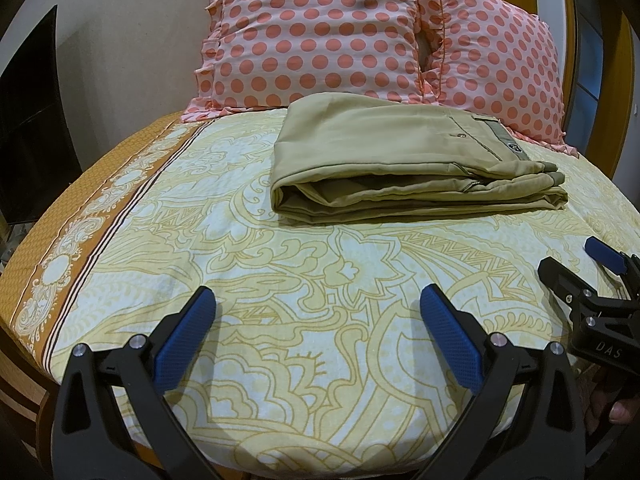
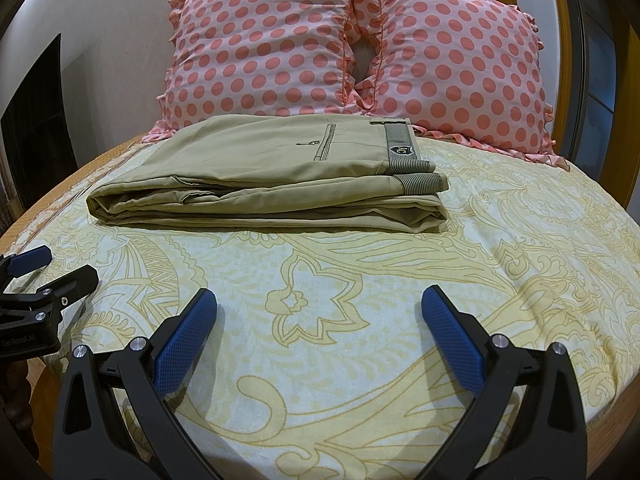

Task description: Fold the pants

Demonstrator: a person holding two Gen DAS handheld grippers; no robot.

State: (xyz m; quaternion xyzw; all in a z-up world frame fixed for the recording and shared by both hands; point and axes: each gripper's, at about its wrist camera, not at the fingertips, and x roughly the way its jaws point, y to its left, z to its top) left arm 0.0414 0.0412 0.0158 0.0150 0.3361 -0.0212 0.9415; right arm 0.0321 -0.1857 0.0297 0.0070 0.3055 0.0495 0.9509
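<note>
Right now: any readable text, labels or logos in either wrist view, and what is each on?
"DAS" on the right gripper, on its black body.
"GenRobot.AI" on the left gripper, on its black body.
Shield badge on the waistband of the pants: emblem only, lettering too small to read.
Nothing else bears text.

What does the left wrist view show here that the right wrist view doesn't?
Only the left wrist view shows the bedsheet's orange patterned border and the right gripper from the side. Only the right wrist view shows the striped waistband with its crest label clearly, and the left gripper from the side. Both show the folded khaki pants lying free on the bed before two polka-dot pillows, fingers open and empty.
</note>
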